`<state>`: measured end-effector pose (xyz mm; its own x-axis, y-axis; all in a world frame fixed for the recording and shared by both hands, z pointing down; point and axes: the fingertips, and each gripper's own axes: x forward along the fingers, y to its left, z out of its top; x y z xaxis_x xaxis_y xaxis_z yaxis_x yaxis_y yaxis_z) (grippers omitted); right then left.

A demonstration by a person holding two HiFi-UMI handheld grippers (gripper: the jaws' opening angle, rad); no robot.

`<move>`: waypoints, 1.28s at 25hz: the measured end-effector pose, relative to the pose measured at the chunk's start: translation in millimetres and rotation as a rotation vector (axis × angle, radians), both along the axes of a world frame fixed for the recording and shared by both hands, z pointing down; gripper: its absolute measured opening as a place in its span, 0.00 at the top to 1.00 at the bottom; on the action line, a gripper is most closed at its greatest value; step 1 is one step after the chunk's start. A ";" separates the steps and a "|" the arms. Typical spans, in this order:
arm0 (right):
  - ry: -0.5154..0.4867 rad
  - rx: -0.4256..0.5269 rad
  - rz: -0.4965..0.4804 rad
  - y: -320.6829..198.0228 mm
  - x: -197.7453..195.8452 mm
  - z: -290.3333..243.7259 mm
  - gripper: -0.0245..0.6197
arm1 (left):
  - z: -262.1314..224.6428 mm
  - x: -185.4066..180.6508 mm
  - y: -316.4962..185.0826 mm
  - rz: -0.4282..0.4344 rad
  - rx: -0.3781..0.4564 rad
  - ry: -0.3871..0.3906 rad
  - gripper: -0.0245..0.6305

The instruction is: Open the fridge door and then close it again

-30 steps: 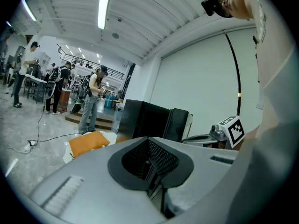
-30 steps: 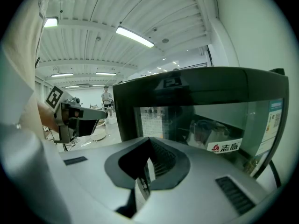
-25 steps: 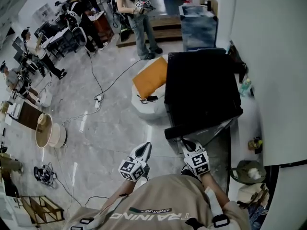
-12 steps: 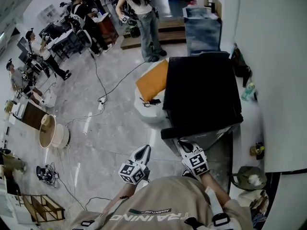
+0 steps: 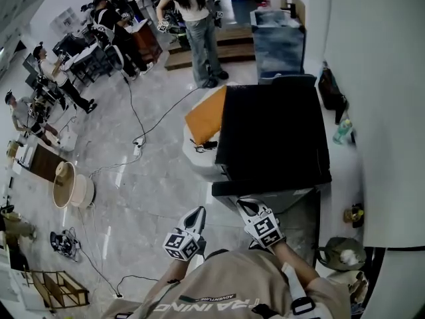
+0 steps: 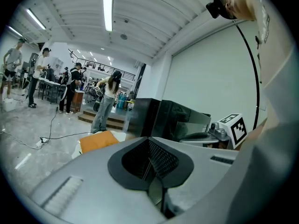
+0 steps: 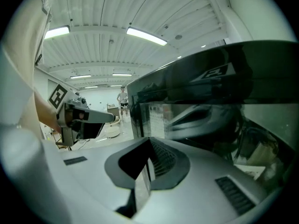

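A low black fridge [image 5: 275, 135] stands against the white wall, seen from above in the head view. Its door [image 5: 265, 186] runs along the front as a dark strip, with the grey glass face [image 5: 302, 208] below it. My right gripper [image 5: 244, 207] is shut, its tip right at the door's face near the left end. The right gripper view has the reflective door glass [image 7: 210, 120] close ahead of the shut right gripper [image 7: 147, 167]. My left gripper [image 5: 198, 212] is shut on nothing, hanging over the floor left of the fridge [image 6: 168, 118].
An orange cushion [image 5: 206, 115] lies on a white round seat left of the fridge. A cable [image 5: 143, 121] trails over the marble floor. A blue-grey box [image 5: 277, 35] stands behind the fridge. People [image 5: 196, 25] stand at the back. A bottle [image 5: 340, 131] sits by the wall.
The door strip has swung from a skewed line to nearly parallel with the fridge's front. My right gripper has moved left along with it. The left gripper has barely shifted.
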<state>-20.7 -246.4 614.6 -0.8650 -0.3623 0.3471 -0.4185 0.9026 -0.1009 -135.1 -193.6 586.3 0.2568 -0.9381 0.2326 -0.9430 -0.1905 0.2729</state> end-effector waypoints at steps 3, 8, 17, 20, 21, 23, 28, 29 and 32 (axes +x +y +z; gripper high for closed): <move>0.006 0.003 -0.014 -5.5 0.1 0.5 0.97 | 0.7 -3.3 -4.9 -0.024 0.003 -0.003 0.96; 0.024 -0.002 -0.001 -10.4 -5.6 -1.4 0.97 | -4.5 -18.8 -11.8 -0.026 0.002 -0.003 0.96; 0.044 -0.007 0.100 -31.6 -9.8 -5.0 0.97 | -6.9 -28.0 -44.7 0.078 -0.008 -0.007 0.96; 0.052 -0.009 0.136 -37.3 -11.0 -4.5 0.97 | -6.3 -32.0 -54.9 0.119 -0.012 -0.004 0.96; 0.056 -0.010 0.149 -39.6 -11.0 -4.0 0.97 | -5.2 -33.0 -58.0 0.130 -0.015 -0.001 0.96; 0.064 -0.015 0.177 -43.5 -10.7 -3.6 0.97 | -3.8 -34.8 -62.8 0.149 -0.020 0.005 0.96; 0.076 -0.021 0.240 -50.3 -5.9 -2.6 0.97 | -0.2 -34.0 -74.0 0.203 -0.017 0.013 0.96; 0.079 -0.020 0.250 -51.0 -5.1 -2.5 0.97 | 0.1 -33.9 -76.7 0.213 -0.015 0.012 0.96; 0.082 -0.011 0.280 -52.8 -2.0 -5.8 0.97 | 1.4 -33.0 -81.5 0.237 -0.014 0.017 0.96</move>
